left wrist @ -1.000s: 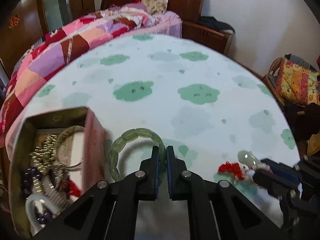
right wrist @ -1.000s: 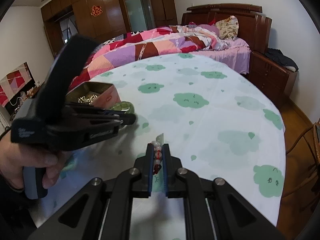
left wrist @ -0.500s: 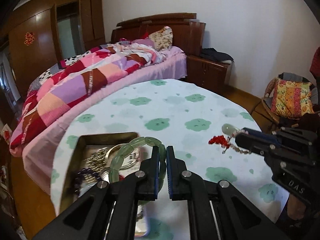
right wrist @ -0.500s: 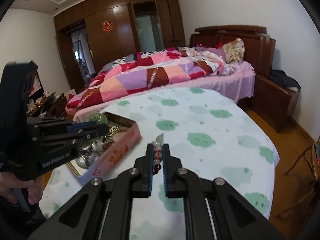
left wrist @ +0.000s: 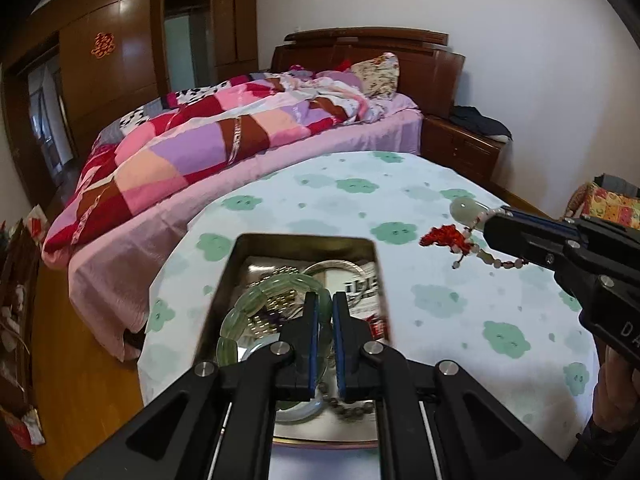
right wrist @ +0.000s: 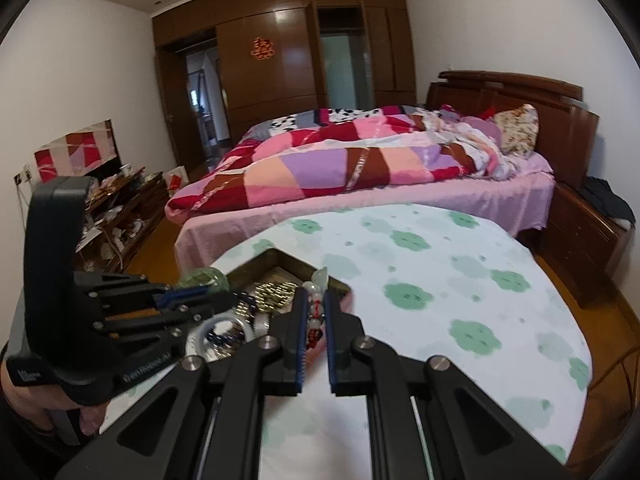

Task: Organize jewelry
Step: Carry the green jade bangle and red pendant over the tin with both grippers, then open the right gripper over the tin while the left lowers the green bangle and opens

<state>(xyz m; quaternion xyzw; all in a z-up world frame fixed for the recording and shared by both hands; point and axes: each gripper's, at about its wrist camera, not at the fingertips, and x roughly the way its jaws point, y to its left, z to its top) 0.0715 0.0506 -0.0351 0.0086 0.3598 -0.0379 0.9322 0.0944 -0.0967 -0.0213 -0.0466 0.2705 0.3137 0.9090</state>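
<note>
Left wrist view: bed (left wrist: 248, 136) behind table (left wrist: 440, 312); tin (left wrist: 236, 264) holds jewelry.

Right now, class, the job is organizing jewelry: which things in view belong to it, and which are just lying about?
Part of the job:
- green bead bracelet, in left gripper
- beaded necklace with red tassel, in right gripper
- metal jewelry tin

Just lying about:
- bed
- patchwork quilt
- floral pillow

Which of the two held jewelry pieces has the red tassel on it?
The beaded string in the right hand-held gripper: red tassel, pale stone. The left hand-held gripper holds a plain green bead bracelet over the tin.
</note>
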